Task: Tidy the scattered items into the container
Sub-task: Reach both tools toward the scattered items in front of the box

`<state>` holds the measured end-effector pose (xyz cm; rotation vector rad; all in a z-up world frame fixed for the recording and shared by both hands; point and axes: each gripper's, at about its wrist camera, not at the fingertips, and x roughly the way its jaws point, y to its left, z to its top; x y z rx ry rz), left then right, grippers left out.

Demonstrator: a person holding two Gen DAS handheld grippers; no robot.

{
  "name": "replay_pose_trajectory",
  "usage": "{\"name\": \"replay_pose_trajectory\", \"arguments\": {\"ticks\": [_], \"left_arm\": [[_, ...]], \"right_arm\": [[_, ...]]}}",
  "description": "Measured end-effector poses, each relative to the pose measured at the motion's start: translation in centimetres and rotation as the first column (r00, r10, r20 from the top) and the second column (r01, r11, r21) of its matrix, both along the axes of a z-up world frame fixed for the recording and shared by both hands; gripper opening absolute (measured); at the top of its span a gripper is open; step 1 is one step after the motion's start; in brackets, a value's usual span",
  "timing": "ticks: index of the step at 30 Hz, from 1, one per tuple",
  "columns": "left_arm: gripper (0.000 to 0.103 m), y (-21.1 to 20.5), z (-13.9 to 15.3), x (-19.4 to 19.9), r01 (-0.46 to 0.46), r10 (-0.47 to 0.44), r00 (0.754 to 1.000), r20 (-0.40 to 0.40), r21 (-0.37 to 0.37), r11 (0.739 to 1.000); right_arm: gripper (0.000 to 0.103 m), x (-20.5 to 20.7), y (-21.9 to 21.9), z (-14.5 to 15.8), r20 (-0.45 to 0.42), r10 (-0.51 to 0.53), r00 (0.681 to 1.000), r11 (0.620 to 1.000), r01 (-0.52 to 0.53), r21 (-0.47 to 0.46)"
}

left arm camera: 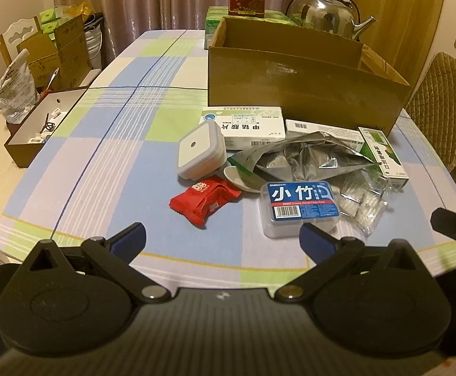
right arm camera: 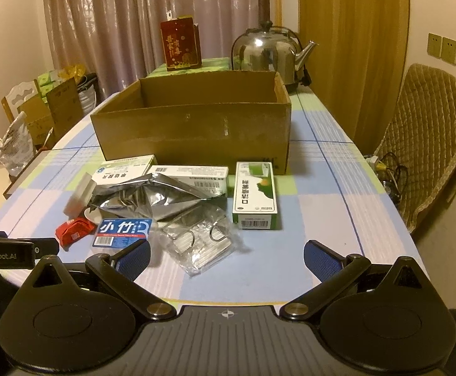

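An open cardboard box stands on the checked tablecloth, with a scatter of items in front of it. Nearest my left gripper lie a red snack packet and a blue-labelled floss box. Behind them sit a white square lidded container, a silver foil bag and white medicine boxes. A green and white carton and a clear plastic bag lie ahead of my right gripper. Both grippers hover open near the table's front edge, holding nothing.
A steel kettle and a red box stand behind the cardboard box. A brown tray of small parts sits off the table's left edge. A padded chair is at the right. Cartons pile at the far left.
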<state>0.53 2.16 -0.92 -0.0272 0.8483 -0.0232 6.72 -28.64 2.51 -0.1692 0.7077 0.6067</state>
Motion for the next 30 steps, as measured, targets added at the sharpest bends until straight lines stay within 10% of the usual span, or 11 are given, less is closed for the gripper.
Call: {"name": "replay_pose_trajectory", "arguments": {"ticks": [14, 30], "left_arm": [[0.103, 0.4, -0.1, 0.2, 0.012, -0.012, 1.0, 0.01, 0.04, 0.999], [0.103, -0.6, -1.6, 2.2, 0.185, -0.185, 0.983, -0.012, 0.079, 0.979]], "right_arm": [[0.101, 0.5, 0.0, -0.8, -0.016, 0.002, 1.0, 0.999, -0.002, -0.037], [0.101, 2.7, 2.1, -3.2, 0.055, 0.273, 0.96, 0.957, -0.266, -0.119]]}}
